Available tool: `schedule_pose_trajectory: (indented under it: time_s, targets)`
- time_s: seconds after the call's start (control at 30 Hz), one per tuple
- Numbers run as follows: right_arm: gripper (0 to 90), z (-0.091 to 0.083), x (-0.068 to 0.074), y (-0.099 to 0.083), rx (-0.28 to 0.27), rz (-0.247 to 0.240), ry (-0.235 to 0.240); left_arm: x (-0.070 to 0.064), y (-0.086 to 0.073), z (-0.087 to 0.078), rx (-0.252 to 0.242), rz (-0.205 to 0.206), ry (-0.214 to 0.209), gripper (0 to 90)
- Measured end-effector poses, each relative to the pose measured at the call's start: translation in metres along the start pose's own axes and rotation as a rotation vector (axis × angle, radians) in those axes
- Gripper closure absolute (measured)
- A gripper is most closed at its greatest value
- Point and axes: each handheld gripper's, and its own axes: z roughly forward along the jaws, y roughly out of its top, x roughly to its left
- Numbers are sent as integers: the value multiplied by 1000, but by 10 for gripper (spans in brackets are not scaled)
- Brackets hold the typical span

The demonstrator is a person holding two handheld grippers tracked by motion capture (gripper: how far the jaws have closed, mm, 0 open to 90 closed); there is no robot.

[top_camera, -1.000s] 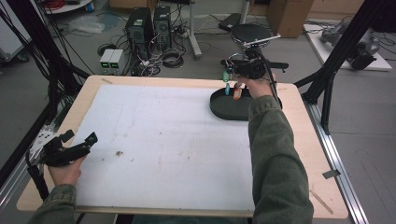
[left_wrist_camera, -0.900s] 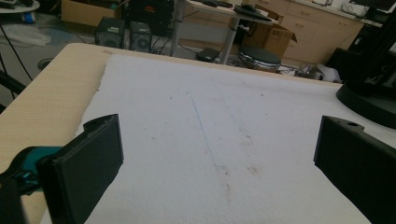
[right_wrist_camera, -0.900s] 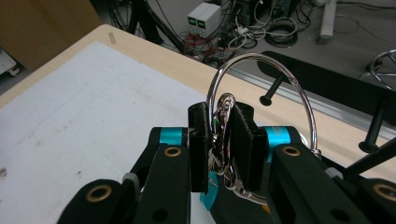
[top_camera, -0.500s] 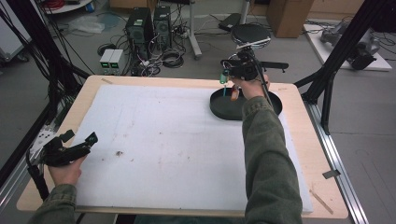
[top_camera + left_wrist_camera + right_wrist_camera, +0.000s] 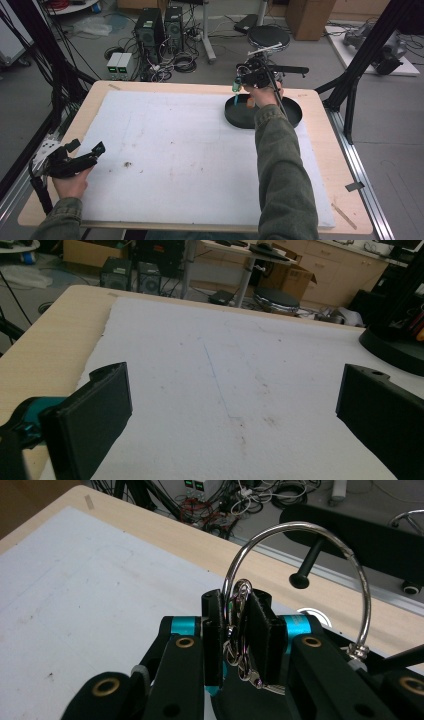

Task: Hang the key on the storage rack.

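Polished steel key ring with small clasps sits pinched in the closed right gripper, frame centre, above a round black tray. Left gripper gapes wide, empty, over the white felt-like tabletop.

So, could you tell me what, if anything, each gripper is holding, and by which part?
The right gripper is shut on a metal ring, pinching it at its lower part where small clips hang. The left gripper is open and holds nothing.

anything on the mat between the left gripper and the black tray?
Nothing but bare white mat with a few small dark specks, in the high view. The left gripper sits open at the near left; the black tray is far right.
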Motion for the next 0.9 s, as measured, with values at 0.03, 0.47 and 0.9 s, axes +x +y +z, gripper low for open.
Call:
schedule_pose_trajectory:
  time_s: [0.03,0.47,0.9]
  targets:
    - [774,2,0,0,5,0,1,0,0,0,-1,1,1,18]
    - [789,24,-2,-5,41,11,3,1,0,1,-5,-4,2,18]
    - [369,15,-10,-6,17,104,63,2,0,1,-4,-4,16,18]
